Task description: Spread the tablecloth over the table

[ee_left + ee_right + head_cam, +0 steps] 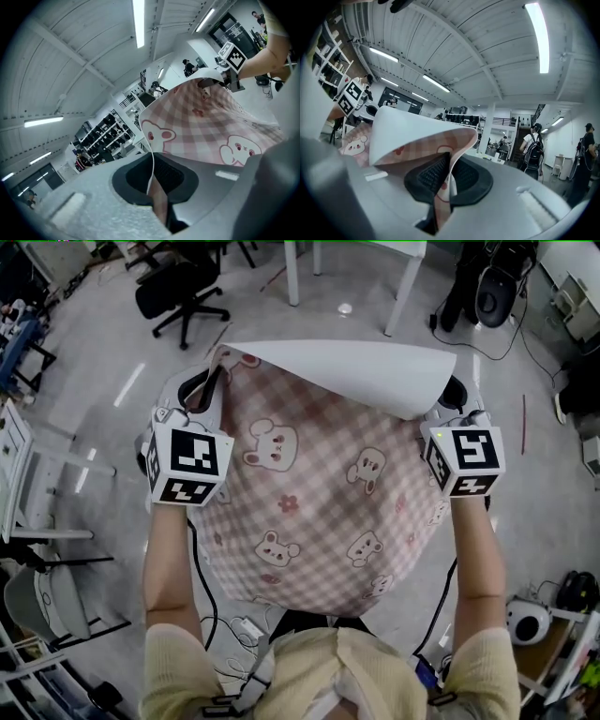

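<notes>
Forearms (169, 559) are stretched fwd; pink checked bear-print tablecloth (319, 502) is held up btwn them above the floor (112, 362), far edge curled over. L claw (157, 197) is clamped on its left corner, R claw (439, 197) on the right.

Lab workspace (office chair (183, 292), shelving racks (101, 136))

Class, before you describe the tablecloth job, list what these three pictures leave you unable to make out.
Head view: the white table is cut off by the top edge, so only its legs show. Whether it is the one to cover is unclear.
Head view: the tablecloth hides the floor beneath it.
Right gripper view: the people far off are too small to tell what they do.
</notes>
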Available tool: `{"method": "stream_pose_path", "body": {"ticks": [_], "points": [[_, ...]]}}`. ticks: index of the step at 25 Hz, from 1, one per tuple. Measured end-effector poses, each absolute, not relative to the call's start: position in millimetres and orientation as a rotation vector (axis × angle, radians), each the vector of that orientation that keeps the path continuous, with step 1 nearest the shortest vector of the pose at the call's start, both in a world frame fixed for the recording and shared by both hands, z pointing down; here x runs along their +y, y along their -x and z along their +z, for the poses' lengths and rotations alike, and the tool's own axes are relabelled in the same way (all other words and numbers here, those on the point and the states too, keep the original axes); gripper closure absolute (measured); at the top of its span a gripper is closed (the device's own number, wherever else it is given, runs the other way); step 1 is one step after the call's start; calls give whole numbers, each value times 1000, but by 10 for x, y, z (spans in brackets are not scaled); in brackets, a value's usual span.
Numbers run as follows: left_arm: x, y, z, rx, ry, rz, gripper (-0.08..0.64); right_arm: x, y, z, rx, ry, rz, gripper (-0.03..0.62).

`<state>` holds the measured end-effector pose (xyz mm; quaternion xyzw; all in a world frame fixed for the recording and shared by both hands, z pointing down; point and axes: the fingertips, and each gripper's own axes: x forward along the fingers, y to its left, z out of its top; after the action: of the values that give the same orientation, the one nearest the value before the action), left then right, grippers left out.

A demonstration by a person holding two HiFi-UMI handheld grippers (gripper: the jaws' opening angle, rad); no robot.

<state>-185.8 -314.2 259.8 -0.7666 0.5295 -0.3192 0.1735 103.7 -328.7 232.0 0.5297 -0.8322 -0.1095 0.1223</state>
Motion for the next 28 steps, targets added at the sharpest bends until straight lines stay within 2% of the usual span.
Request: {"method": "stream_pose_path", "body": {"ticks": [16,28], "points": [[-3995,1937,3884,1410,2313,-1080,549,-3982,-951,3483,-2345,-1459,-146,568],[-4152,1975,4857,1326,2372,-1287,546,-4174,-874,4284,-2285,-1401,-14,567]]}}
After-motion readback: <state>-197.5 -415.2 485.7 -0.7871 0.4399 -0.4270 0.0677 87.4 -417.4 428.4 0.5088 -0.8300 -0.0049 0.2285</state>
